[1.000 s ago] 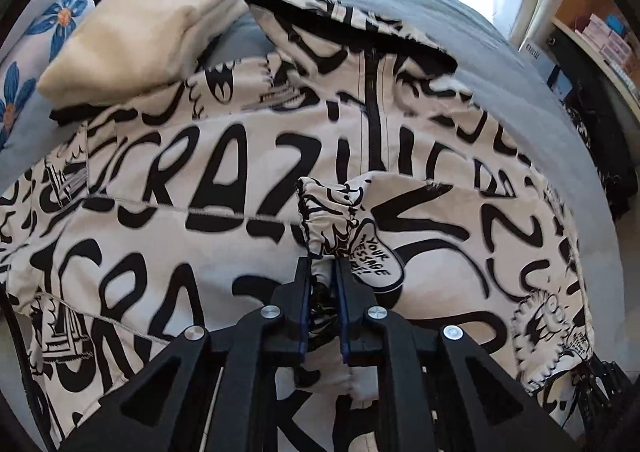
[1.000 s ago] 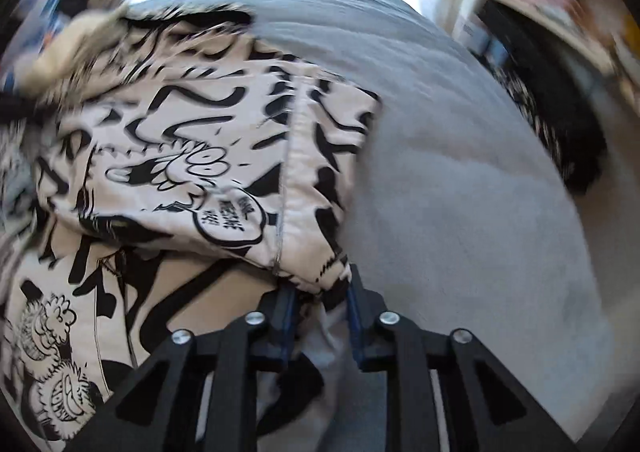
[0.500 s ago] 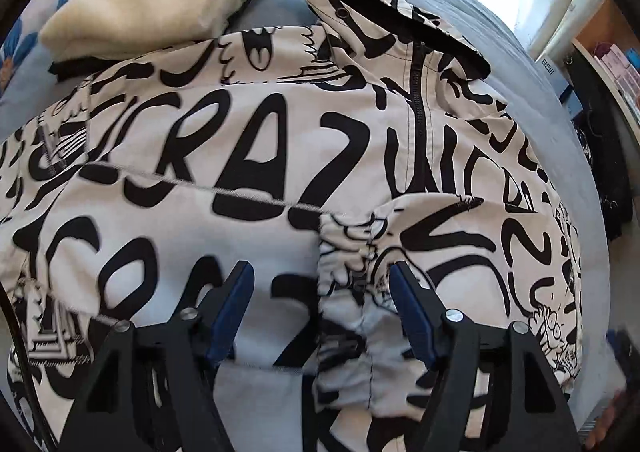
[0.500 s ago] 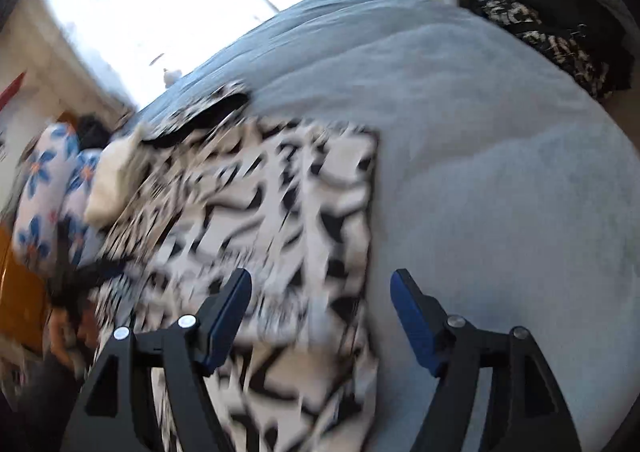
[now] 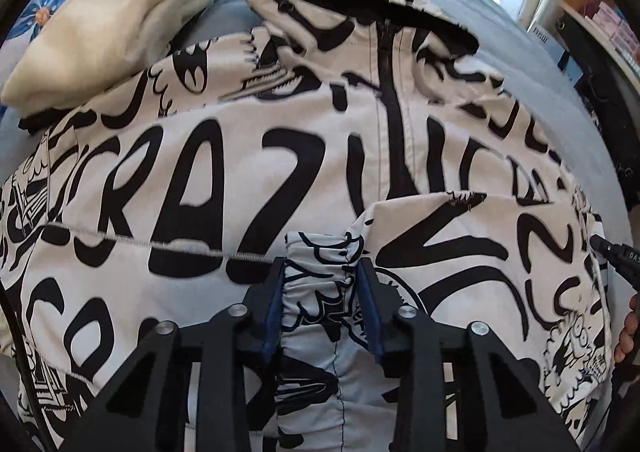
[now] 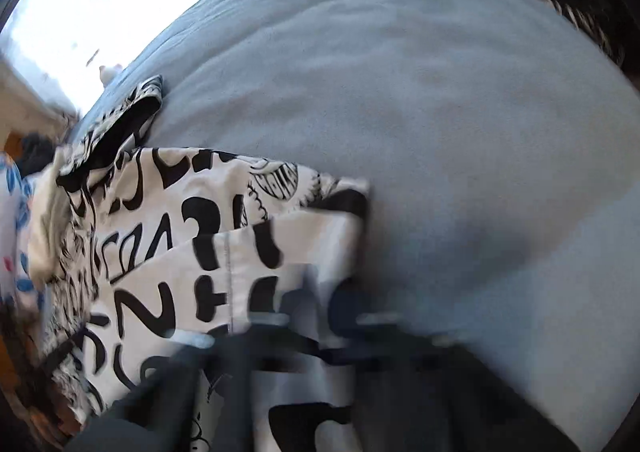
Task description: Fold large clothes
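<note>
The jacket [image 5: 248, 187] lies spread on the bed [image 6: 440, 131], its gathered cuff [image 5: 320, 284] between the parted left gripper [image 5: 322, 292]; the right gripper [image 6: 320, 336] blurs unreadably.

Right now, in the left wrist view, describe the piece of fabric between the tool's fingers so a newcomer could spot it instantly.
Start from the blue-grey bed cover, where a white jacket with bold black lettering lies spread. Its sleeve is folded across the front, ending in a gathered elastic cuff that sits between the fingers of the left tool. Unlike the flat printed panels around it, the cuff is puckered into tight ruffles.
</note>
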Action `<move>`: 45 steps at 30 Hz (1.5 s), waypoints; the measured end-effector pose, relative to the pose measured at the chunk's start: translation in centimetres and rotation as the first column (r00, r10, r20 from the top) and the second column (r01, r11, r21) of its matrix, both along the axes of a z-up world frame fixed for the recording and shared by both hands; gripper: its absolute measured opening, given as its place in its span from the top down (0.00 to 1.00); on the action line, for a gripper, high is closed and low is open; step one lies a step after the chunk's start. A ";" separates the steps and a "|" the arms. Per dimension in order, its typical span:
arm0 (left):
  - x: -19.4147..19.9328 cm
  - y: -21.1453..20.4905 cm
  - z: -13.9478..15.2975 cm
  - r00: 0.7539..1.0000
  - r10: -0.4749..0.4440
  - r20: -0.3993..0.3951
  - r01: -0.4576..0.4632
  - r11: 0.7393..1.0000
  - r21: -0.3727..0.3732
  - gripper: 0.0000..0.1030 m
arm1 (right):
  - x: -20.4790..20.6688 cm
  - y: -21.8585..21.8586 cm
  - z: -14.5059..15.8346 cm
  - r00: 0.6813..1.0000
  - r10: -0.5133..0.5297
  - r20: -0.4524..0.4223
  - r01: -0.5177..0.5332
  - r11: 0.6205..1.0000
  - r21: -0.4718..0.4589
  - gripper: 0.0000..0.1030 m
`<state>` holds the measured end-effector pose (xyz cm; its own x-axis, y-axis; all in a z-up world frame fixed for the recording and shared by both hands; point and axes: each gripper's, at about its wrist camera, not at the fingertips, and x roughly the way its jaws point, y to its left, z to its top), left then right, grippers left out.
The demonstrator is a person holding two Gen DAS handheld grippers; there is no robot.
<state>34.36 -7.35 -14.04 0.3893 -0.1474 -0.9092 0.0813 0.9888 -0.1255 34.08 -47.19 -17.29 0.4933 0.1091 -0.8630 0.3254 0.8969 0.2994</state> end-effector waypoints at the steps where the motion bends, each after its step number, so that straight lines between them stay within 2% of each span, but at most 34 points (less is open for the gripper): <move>1: 0.1 -0.1 0.0 1.000 0.000 0.015 0.000 1.000 -0.008 0.69 | -0.1 -0.2 0.0 1.000 -0.009 0.014 0.009 1.000 -0.014 0.98; 4: 0.1 -0.4 -0.8 1.000 -0.019 0.020 0.018 1.000 0.018 0.68 | 0.1 -0.5 -1.6 1.000 -0.012 -0.021 0.012 1.000 -0.006 0.97; 6: -0.4 -0.9 -0.8 0.998 -0.046 0.048 0.043 0.997 0.066 0.67 | -0.1 -0.2 -1.1 0.999 -0.015 -0.036 0.014 0.999 -0.034 0.97; 8: -0.7 -1.1 -0.3 0.996 -0.072 0.060 0.066 0.992 0.107 0.67 | -0.4 0.1 0.2 0.999 -0.014 -0.047 0.012 0.998 -0.059 0.92; 10: -1.2 -0.8 0.6 0.991 -0.097 0.091 0.085 0.988 0.127 0.67 | -1.6 0.5 1.7 1.000 -0.008 -0.020 0.007 0.997 -0.070 0.92; 13: -2.3 0.4 2.6 0.982 -0.106 0.158 0.083 0.985 0.150 0.67 | -4.7 1.1 4.8 0.997 0.001 0.082 0.007 0.996 -0.089 0.92; 15: -2.9 1.3 3.8 0.975 -0.105 0.196 0.080 0.988 0.133 0.67 | -7.0 2.1 6.5 0.989 -0.005 0.151 0.028 0.988 -0.150 0.92; 17: -3.7 2.2 5.0 0.976 -0.093 0.198 0.076 0.993 0.092 0.67 | -8.5 3.4 7.4 0.980 0.037 0.195 -0.004 0.986 -0.164 0.92; 19: -4.4 2.4 5.9 0.983 -0.094 0.155 0.090 0.995 0.034 0.67 | -9.7 5.1 7.7 0.979 0.119 0.163 -0.096 0.985 -0.143 0.91; 22: -6.5 1.4 6.5 0.983 -0.139 0.123 0.144 0.989 -0.035 0.67 | -10.3 8.2 7.0 0.979 0.193 0.070 -0.188 0.980 -0.067 0.73; 25: -9.1 -2.4 6.4 0.967 -0.225 0.118 0.233 0.971 -0.060 0.66 | -10.4 11.9 6.5 0.966 0.253 0.056 -0.250 0.966 -0.061 0.72; 26: -9.7 -3.7 6.0 0.962 -0.250 0.111 0.258 0.964 -0.069 0.62 | -10.4 12.8 6.3 0.964 0.263 0.050 -0.259 0.963 -0.075 0.72; 27: -10.2 -4.7 5.6 0.958 -0.266 0.104 0.274 0.959 -0.075 0.55 | -10.0 14.2 6.0 0.959 0.279 0.044 -0.274 0.957 -0.099 0.72; 29: -11.1 -7.2 4.3 0.954 -0.288 0.083 0.294 0.953 -0.068 0.49 | -10.3 15.8 5.3 0.954 0.298 0.036 -0.294 0.952 -0.084 0.71; 31: -11.5 -8.7 2.7 0.956 -0.290 0.046 0.293 0.955 -0.055 0.49 | -9.7 16.9 3.5 0.948 0.319 0.007 -0.319 0.947 -0.032 0.71; 32: -11.4 -9.2 1.6 0.959 -0.282 0.029 0.282 0.959 -0.019 0.49 | -10.0 17.1 2.8 0.947 0.320 -0.013 -0.321 0.946 -0.047 0.71; 34: -11.2 -9.5 0.2 0.960 -0.279 0.020 0.277 0.959 0.060 0.49 | -10.2 17.2 1.6 0.951 0.305 -0.058 -0.310 0.940 -0.141 0.71; 37: -10.8 -8.9 0.0 0.962 -0.271 0.031 0.267 0.959 0.098 0.49 | -11.7 14.2 1.0 0.975 0.209 -0.070 -0.221 0.929 -0.298 0.72; 38: -10.6 -8.4 0.0 0.966 -0.258 0.030 0.252 0.960 0.122 0.49 | -12.2 12.6 0.9 0.982 0.180 -0.059 -0.189 0.935 -0.301 0.78; 39: -10.3 -7.9 -0.1 0.969 -0.244 0.025 0.239 0.963 0.125 0.49 | -12.8 10.9 0.9 0.983 0.183 -0.027 -0.184 0.958 -0.221 0.82; 41: -9.7 -6.4 -0.2 0.974 -0.228 0.015 0.226 0.971 0.072 0.49 | -13.4 8.9 0.7 0.986 0.167 -0.008 -0.167 0.979 -0.120 0.95; 43: -9.6 -5.6 -0.1 0.976 -0.218 0.014 0.217 0.975 0.052 0.49 | -13.5 8.4 0.8 0.987 0.157 -0.018 -0.158 0.982 -0.101 0.97; 45: -9.7 -5.3 0.0 0.978 -0.210 0.016 0.209 0.977 0.050 0.49 | -13.4 8.8 0.9 0.989 0.145 -0.033 -0.148 0.981 -0.128 0.97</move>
